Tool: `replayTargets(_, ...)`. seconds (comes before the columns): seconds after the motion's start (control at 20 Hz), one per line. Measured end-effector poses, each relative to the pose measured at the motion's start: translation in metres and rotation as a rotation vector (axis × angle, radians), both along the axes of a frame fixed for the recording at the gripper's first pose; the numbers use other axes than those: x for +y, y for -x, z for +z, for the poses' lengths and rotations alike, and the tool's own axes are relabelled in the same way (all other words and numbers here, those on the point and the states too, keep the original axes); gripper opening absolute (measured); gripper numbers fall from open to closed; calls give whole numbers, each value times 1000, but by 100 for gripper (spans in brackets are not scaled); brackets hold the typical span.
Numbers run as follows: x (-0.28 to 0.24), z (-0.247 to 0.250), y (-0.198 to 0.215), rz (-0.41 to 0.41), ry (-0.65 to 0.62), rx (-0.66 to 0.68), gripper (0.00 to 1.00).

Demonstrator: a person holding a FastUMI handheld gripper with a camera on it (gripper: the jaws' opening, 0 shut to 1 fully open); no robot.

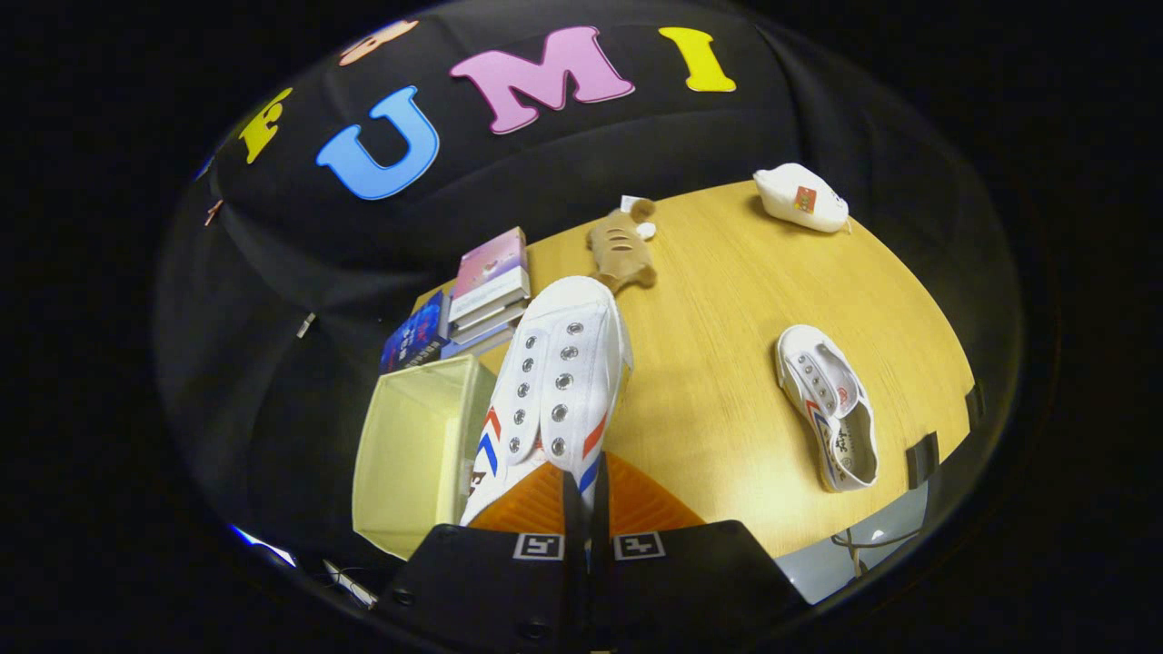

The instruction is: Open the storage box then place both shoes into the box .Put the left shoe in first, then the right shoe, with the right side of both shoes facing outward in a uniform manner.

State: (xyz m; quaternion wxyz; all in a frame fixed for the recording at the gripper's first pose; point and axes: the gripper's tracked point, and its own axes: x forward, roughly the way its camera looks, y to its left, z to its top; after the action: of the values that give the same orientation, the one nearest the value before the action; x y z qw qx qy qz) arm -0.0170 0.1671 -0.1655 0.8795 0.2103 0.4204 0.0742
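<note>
In the gripper view, the gripper (586, 509) has its two fingers drawn almost together, pinching the rear edge of a white canvas shoe (554, 391) with red and blue chevron stripes; the shoe stretches away from the fingers, toe pointing ahead, held up over the wooden table (718, 409). Just to the left of the fingers and the held shoe stands the storage box (413, 454), a pale yellow translucent one, its inside visible from above and holding nothing that can be seen. Beyond the box, further ahead on the left, a stack of books (486, 291) lies at the table's edge with a dark blue book (416, 338) beside it. Straight ahead past the shoe's toe lies a small brown plush toy (622, 250). To the right, well apart from the gripper, the second shoe (827, 409) lies on the table, opening upward. Far ahead on the right rests a white pouch (801, 198).
</note>
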Motion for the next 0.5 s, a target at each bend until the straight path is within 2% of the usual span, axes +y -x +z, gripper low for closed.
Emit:
replayTargets(0.25,66,33,4,51,-75,-11,5)
replayTargets(0.5,143,28,10,144,-125,27,5)
